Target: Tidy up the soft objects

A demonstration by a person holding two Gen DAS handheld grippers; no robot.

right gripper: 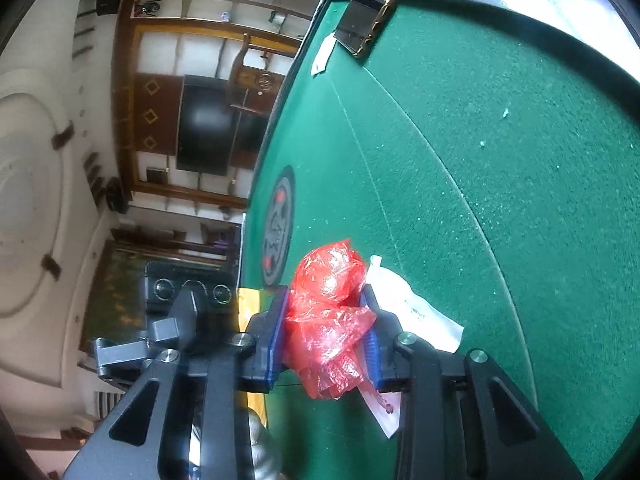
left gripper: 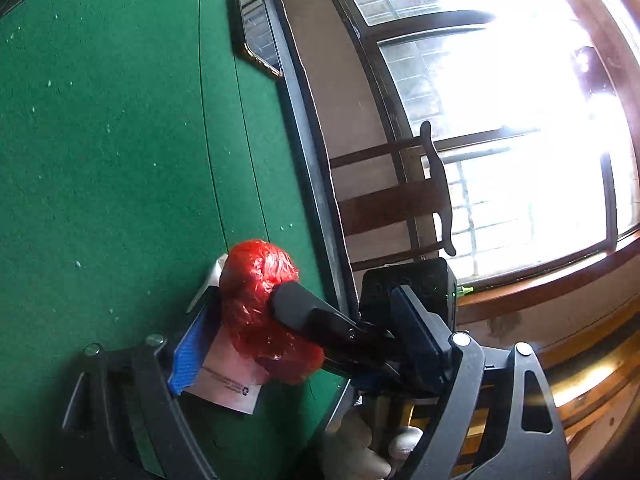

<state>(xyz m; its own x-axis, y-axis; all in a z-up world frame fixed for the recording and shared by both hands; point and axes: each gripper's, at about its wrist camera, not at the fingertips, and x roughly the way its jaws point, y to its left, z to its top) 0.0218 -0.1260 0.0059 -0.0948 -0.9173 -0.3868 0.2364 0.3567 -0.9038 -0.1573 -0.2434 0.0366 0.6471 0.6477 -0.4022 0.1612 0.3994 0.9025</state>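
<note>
A crumpled red plastic bag (right gripper: 328, 312) is pinched between the blue pads of my right gripper (right gripper: 326, 292), which is shut on it just above the green felt table (right gripper: 500, 160). A white printed packet (right gripper: 416, 312) lies under the bag. In the left wrist view the red plastic bag (left gripper: 256, 300) and one black finger of the right gripper (left gripper: 304, 312) sit between the wide-apart fingers of my left gripper (left gripper: 304, 300), which is open. Its blue pad (left gripper: 188, 356) stands beside the bag, over the white packet (left gripper: 228, 380). The left gripper (right gripper: 176, 320) also shows at the table's edge.
A phone (left gripper: 258, 28) lies near the table's far edge, with a white slip (right gripper: 324, 54) beside the phone (right gripper: 366, 26). A round emblem (right gripper: 278, 228) marks the felt. Beyond the dark table rim (left gripper: 316, 168) stand a wooden chair (left gripper: 436, 188) and a bright window.
</note>
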